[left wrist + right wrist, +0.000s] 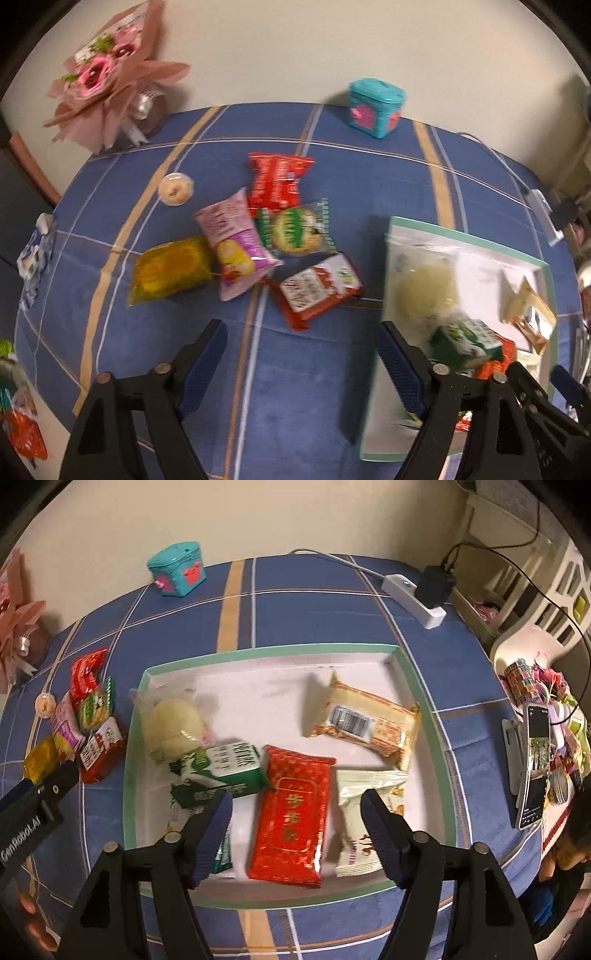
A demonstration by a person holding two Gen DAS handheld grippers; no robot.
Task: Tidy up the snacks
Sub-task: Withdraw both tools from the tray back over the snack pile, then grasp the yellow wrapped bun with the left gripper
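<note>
right gripper (pixel 297 805): jaws wide apart, nothing between them, above the tray
tray (pixel 424 686): green-rimmed, on the blue checked counter (pixel 314 602)
in tray: red packet (pixel 291 816), green carton (pixel 229 771), orange packet (pixel 364 723)
left of tray: loose snack pile (pixel 88 716)

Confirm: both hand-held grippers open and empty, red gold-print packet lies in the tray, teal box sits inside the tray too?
Not the teal box: the right wrist view shows it on the blue cloth near the wall, outside the tray. The rest holds: the red gold-print packet lies in the tray, and the left hand-held gripper and right hand-held gripper are open and empty.
</note>
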